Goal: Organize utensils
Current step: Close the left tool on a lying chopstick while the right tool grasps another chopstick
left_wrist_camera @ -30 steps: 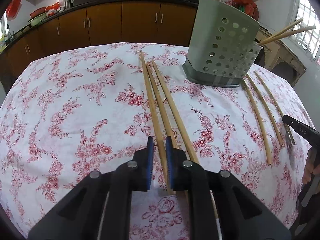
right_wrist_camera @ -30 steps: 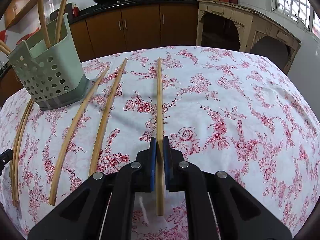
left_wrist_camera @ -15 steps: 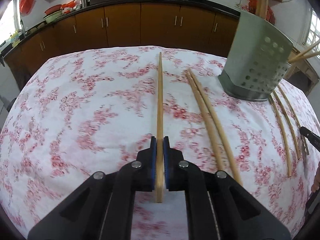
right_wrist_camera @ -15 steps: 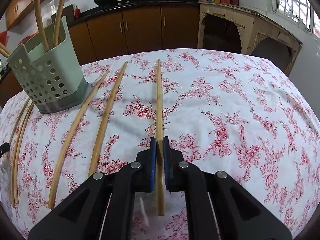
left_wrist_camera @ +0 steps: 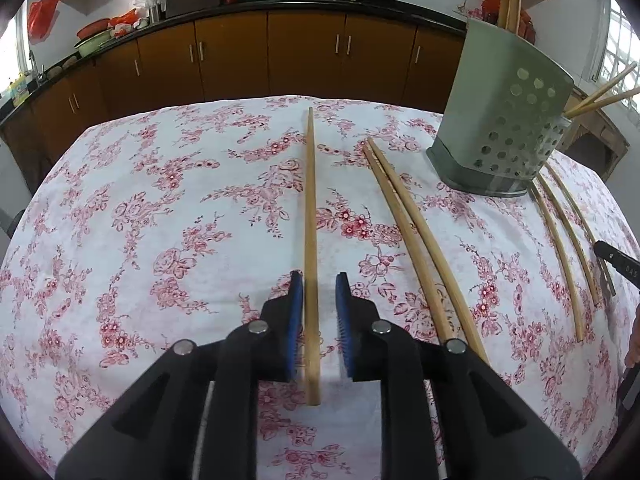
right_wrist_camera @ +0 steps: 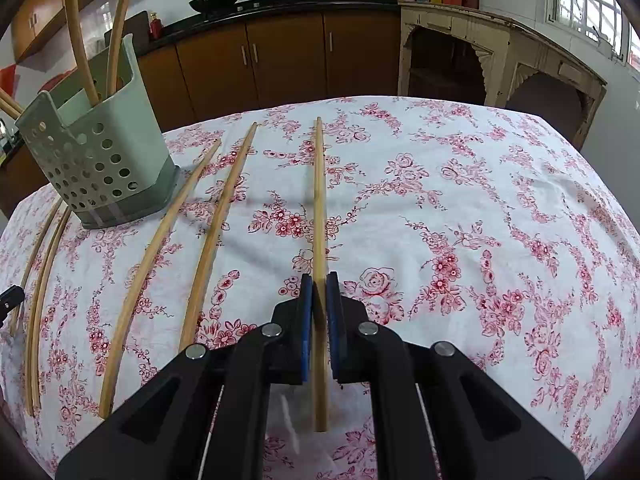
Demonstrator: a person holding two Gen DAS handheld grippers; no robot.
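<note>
My left gripper is open, its blue pads apart on either side of a wooden chopstick that lies on the floral tablecloth and touches the left pad. Two more chopsticks lie to its right. The green perforated utensil holder stands at the far right with chopsticks in it. My right gripper is shut on another chopstick. Two chopsticks lie to its left, beside the holder.
The table has a white cloth with pink flowers. More chopsticks lie right of the holder. Brown kitchen cabinets run along the back. A cream sideboard stands at the far right.
My left gripper carried a chopstick away from the other two to the left, then opened its jaws. My right gripper stays shut on its chopstick, almost unmoved.
</note>
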